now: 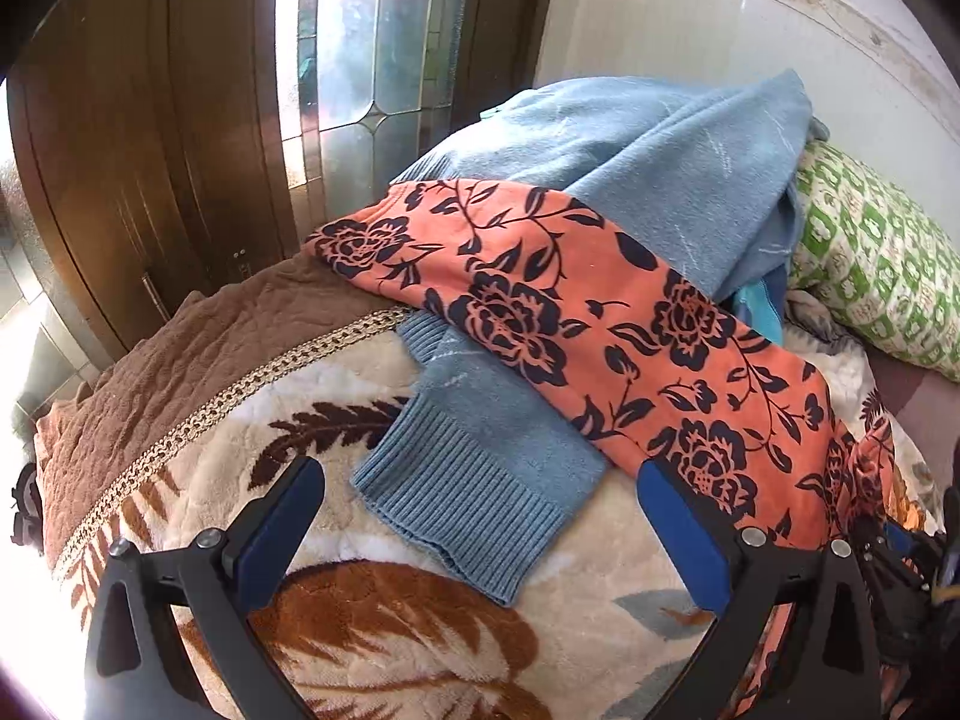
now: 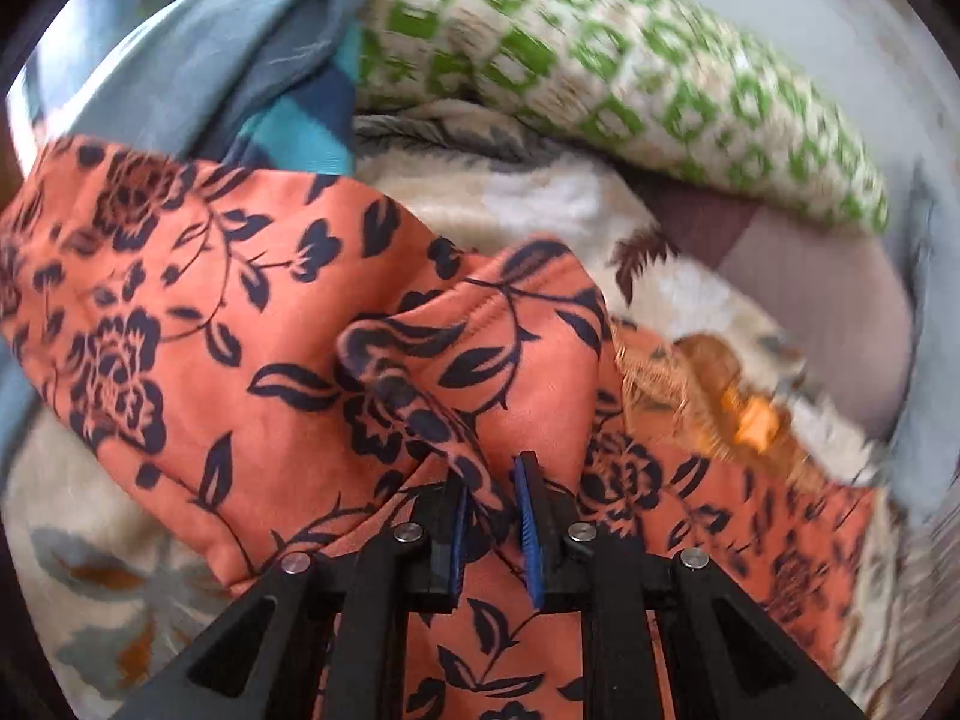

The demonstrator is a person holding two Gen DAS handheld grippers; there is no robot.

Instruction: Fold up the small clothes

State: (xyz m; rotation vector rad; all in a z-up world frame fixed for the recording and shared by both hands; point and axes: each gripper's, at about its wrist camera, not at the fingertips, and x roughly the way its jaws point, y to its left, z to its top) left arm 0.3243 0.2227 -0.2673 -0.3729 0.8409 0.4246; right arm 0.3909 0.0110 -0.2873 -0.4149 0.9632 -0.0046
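The left tongs [image 1: 480, 516] stand wide with nothing between the pads, above the fleece blanket [image 1: 384, 648] on the bed. The ribbed cuff of a blue sweater [image 1: 474, 504] lies just ahead of them, its hem edge on bare blanket, with open room to the left up to the brown cover [image 1: 198, 348] edged by a braided trim. One orange floral garment [image 1: 600, 324] lies across the sweater, running down to the right. In the right wrist view the right tongs [image 2: 501, 480] are narrow, with a fold of that orange garment [image 2: 240, 312] between the pads; whether they press on it is unclear, and the picture is blurred. One green-checked pillow [image 2: 630, 72] lies beyond, against the wall.
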